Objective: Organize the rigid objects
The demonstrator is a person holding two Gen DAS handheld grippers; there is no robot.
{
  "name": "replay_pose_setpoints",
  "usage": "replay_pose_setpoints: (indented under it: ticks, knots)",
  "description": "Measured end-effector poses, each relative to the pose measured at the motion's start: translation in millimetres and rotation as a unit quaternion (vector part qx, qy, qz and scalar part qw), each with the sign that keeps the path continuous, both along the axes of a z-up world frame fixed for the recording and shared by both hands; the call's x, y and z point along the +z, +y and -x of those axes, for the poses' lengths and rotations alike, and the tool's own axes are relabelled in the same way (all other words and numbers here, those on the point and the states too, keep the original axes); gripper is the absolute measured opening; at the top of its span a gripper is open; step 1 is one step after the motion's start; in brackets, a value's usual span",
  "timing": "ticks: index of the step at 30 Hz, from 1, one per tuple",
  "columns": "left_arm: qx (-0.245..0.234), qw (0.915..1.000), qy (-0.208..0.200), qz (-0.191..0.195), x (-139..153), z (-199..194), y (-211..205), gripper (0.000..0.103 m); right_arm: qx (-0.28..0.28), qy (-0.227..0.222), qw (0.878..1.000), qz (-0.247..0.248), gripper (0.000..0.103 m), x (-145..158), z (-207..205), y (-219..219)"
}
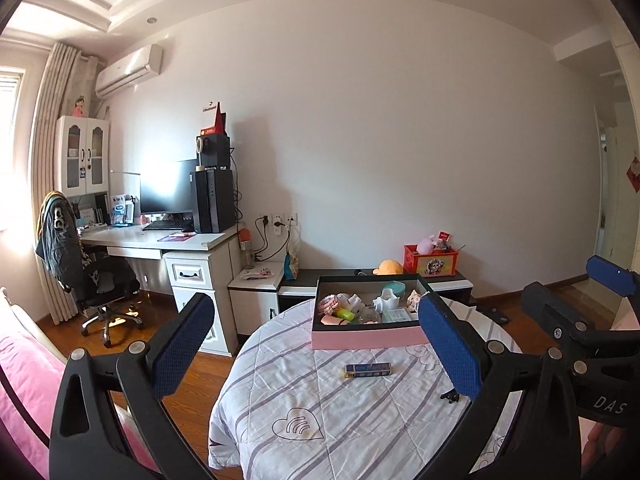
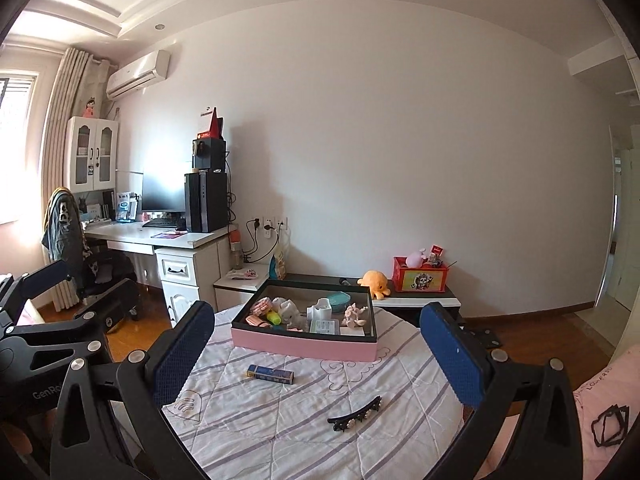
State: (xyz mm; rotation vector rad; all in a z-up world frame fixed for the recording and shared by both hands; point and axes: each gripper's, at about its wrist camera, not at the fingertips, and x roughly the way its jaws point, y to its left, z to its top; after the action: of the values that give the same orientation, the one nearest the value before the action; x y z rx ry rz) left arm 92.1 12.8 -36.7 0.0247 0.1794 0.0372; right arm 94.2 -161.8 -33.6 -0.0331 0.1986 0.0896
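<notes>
A pink box (image 1: 366, 338) (image 2: 304, 346) with a dark rim stands at the far side of a round table (image 1: 320, 432) (image 2: 280, 428) with a striped quilted cover. It holds several small toys and trinkets. A small blue box (image 1: 368, 370) (image 2: 270, 374) lies on the cover in front of it. A black hair clip (image 2: 355, 415) lies nearer, partly hidden behind a finger in the left wrist view (image 1: 450, 397). My left gripper (image 1: 316, 340) is open and empty above the table. My right gripper (image 2: 316, 352) is open and empty too.
A white desk (image 1: 160, 240) with a monitor and computer tower stands at the left, with a black office chair (image 1: 96, 280). A low cabinet (image 2: 400, 300) by the wall carries a red box and an orange plush toy. Wooden floor surrounds the table.
</notes>
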Motion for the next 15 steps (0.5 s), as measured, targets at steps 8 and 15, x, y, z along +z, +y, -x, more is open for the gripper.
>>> replay_pose_setpoints:
  ticks: [8,15]
  knots:
    - [0.007,0.9999,-0.008,-0.004,3,17,2,0.103,0.005,-0.009,1.000,0.002,0.103,1,22,3]
    - [0.003,1.0000,-0.007,-0.002,2,19,0,0.103,0.001,-0.011,1.000,0.003,0.103,2,25,2]
